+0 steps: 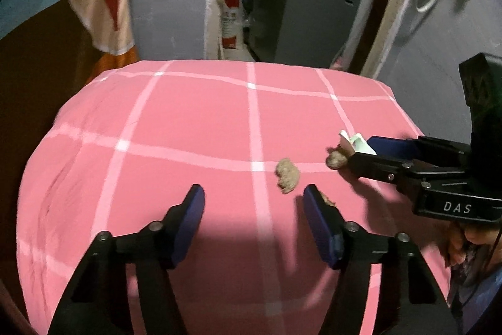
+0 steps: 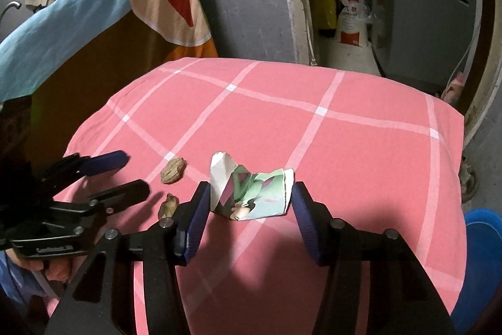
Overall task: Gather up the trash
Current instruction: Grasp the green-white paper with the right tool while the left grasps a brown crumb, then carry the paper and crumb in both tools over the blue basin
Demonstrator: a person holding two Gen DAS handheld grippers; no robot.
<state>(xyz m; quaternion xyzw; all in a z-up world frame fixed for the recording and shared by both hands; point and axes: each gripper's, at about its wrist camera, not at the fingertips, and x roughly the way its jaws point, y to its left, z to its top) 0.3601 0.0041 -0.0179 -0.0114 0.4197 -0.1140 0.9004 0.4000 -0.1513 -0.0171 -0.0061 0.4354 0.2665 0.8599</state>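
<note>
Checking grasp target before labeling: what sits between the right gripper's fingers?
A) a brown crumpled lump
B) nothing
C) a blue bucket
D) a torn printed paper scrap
D: in the right wrist view the open right gripper straddles the torn printed paper scrap on the pink checked cloth; the two brown lumps lie off to its left.

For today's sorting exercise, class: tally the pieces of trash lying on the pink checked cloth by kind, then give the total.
Brown crumpled lumps: 2, one farther off, one beside the right claw
Torn printed paper scraps: 1, between the right claw's fingers
Total: 3
</note>
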